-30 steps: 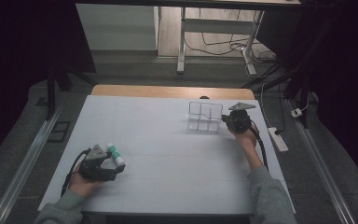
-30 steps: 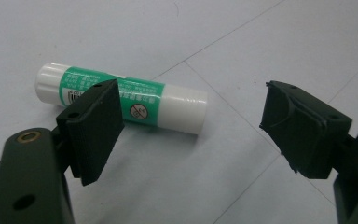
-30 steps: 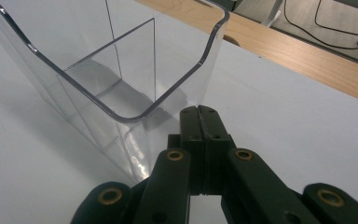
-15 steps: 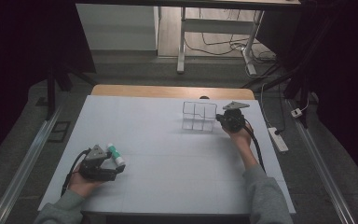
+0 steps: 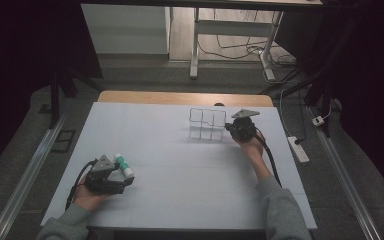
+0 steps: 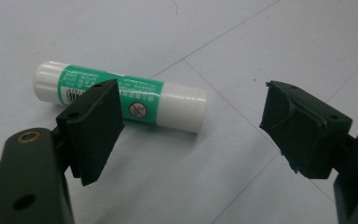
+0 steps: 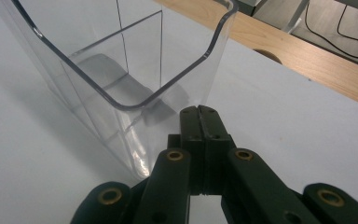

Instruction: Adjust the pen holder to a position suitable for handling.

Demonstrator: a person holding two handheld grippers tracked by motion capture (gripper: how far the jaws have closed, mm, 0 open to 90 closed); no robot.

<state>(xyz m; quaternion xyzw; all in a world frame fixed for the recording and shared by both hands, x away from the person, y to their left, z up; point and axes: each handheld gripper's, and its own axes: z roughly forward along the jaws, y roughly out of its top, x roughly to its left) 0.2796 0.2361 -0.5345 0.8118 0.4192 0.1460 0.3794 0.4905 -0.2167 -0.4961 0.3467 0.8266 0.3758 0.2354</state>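
On the near left of the white bench (image 5: 180, 165), the left tool (image 6: 191, 121) rests with its jaws spread wide and empty, and the white glue stick with a green label (image 6: 121, 95) lies flat on the bench just beyond them, partly behind one jaw. At the far right, the right tool (image 7: 199, 122) has its jaws pressed fully together, gripping nothing, with its tip against the right-hand wall of the clear plastic compartment box (image 7: 121, 74), which stands upright on the bench.
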